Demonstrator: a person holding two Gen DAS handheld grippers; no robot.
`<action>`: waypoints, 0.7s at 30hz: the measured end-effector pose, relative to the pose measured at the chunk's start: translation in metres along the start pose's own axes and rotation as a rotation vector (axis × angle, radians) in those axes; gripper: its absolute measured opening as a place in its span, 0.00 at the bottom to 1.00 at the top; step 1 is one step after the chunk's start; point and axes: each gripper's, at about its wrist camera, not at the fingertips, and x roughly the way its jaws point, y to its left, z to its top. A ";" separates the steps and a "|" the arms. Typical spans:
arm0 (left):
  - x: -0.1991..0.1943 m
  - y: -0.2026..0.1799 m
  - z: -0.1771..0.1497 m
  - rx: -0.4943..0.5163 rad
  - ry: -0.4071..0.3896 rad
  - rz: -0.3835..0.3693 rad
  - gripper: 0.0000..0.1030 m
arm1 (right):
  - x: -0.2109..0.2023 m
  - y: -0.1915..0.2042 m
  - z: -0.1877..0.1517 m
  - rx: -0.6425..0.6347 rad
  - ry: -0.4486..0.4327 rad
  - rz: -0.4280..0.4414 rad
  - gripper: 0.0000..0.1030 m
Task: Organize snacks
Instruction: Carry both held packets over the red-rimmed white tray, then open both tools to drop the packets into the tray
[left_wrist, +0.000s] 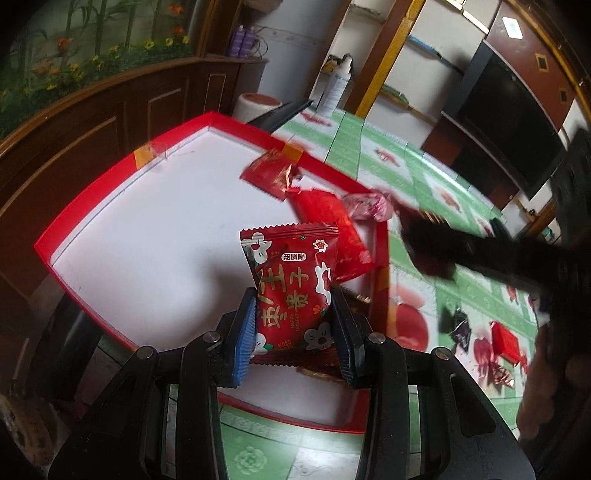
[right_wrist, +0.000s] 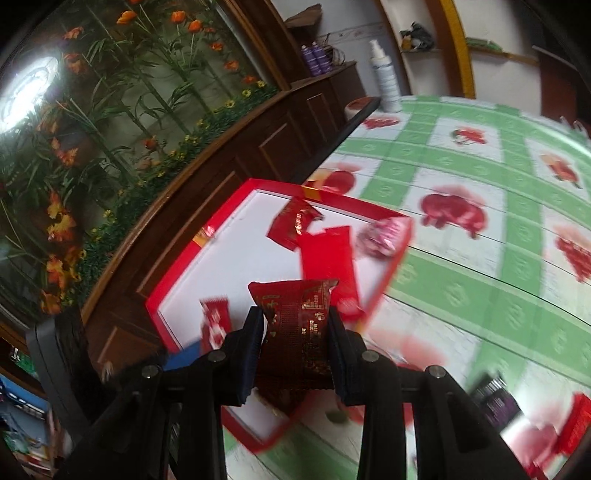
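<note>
In the left wrist view my left gripper (left_wrist: 293, 295) is shut on a red snack packet (left_wrist: 291, 273) printed with white flowers, held upright over the white floor of a red-rimmed box (left_wrist: 122, 166). Lying in the box are a crumpled red foil packet (left_wrist: 269, 173), a flat red packet (left_wrist: 328, 225) and a pink wrapped sweet (left_wrist: 365, 206). In the right wrist view my right gripper (right_wrist: 295, 321) is shut on a dark red packet (right_wrist: 295, 317), just above the near corner of the box (right_wrist: 173, 277). The right gripper also shows as a black blur (left_wrist: 480, 254) beside the box.
The table carries a green and white cloth with red fruit prints (right_wrist: 461, 177). Loose snacks lie on it: a dark purple packet (left_wrist: 460, 328) and a red one (left_wrist: 506, 339). A white spray bottle (right_wrist: 384, 77) stands at the far edge. A wooden cabinet (left_wrist: 92, 122) runs behind.
</note>
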 end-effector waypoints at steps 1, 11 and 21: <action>0.002 0.001 -0.001 0.004 0.009 0.003 0.36 | 0.008 0.002 0.004 0.000 0.007 0.018 0.35; 0.020 -0.002 -0.008 0.066 0.096 -0.001 0.36 | 0.083 0.018 0.026 -0.074 0.082 0.115 0.35; 0.025 0.006 -0.006 0.074 0.103 0.024 0.37 | 0.113 0.026 0.025 -0.167 0.097 0.078 0.36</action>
